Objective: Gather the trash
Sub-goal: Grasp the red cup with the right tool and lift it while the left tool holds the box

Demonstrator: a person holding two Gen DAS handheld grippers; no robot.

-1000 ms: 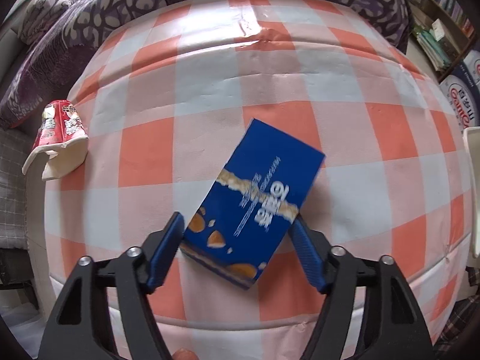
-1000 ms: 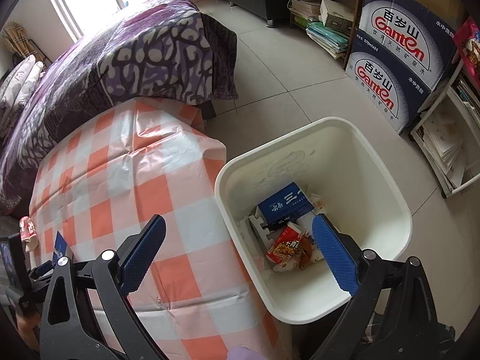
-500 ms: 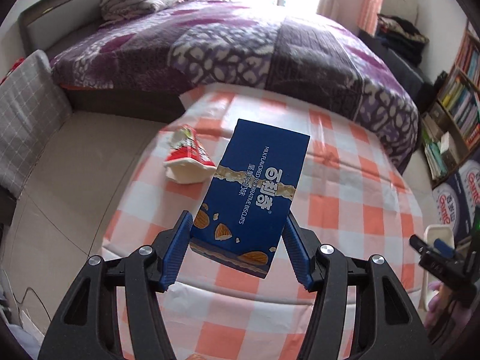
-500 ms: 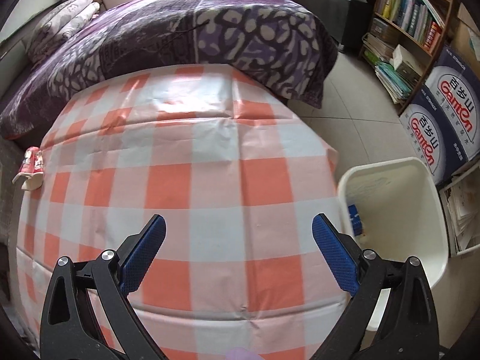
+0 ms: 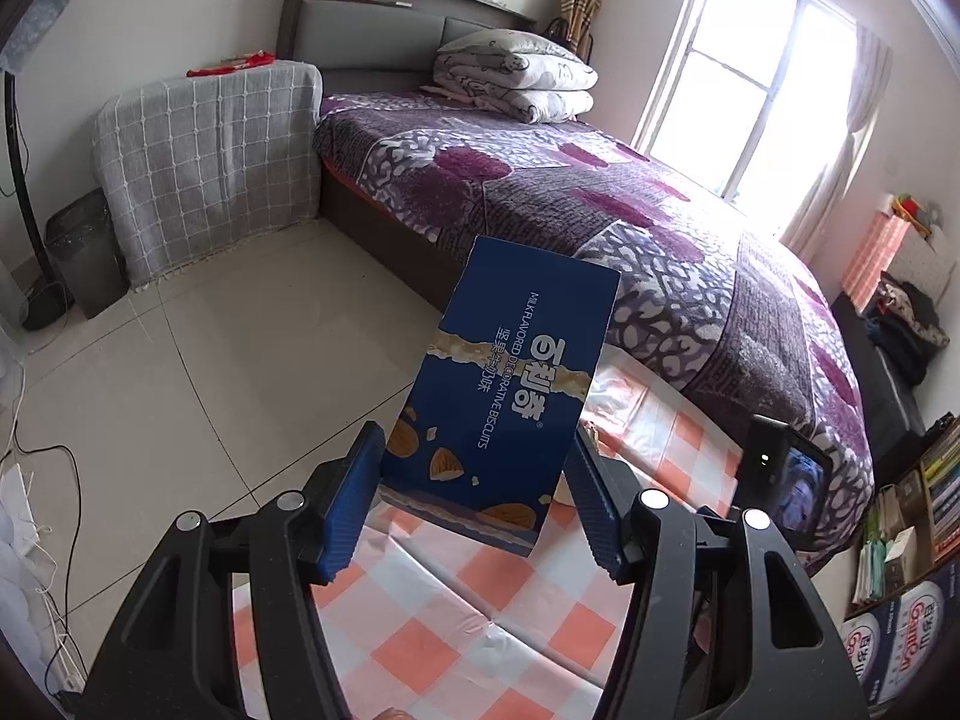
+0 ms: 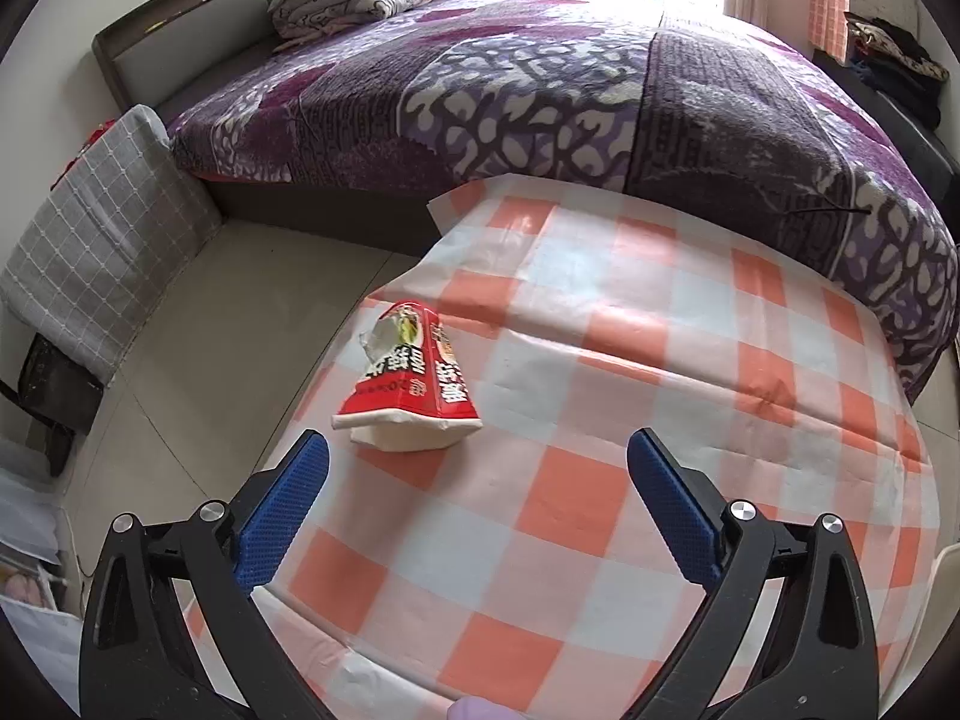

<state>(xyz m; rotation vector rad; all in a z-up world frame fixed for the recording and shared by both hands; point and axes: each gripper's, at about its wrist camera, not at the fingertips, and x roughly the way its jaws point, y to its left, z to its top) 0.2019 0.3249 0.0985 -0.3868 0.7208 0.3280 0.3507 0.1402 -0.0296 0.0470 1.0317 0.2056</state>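
My left gripper (image 5: 474, 498) is shut on a blue biscuit box (image 5: 510, 384), held lifted well above the orange-and-white checked table (image 5: 444, 618), its far end tilted up towards the bed. My right gripper (image 6: 477, 504) is open and empty above the same table (image 6: 660, 408). A crumpled red and white snack wrapper (image 6: 414, 390) lies on the table near its left edge, just beyond and left of my right gripper's fingers. The white trash bin shows only as a rim sliver (image 6: 945, 564) at the right edge.
A bed with a purple patterned cover (image 6: 600, 78) runs along the table's far side. A grey checked covered stand (image 5: 210, 150) stands by the bed head. Tiled floor (image 5: 210, 360) lies left of the table. Shelves and cartons (image 5: 912, 642) stand at the right.
My left gripper closed on the blue box, lifted it off the table and tilted it up. My right gripper swung left from the bin across the table to face the red wrapper.
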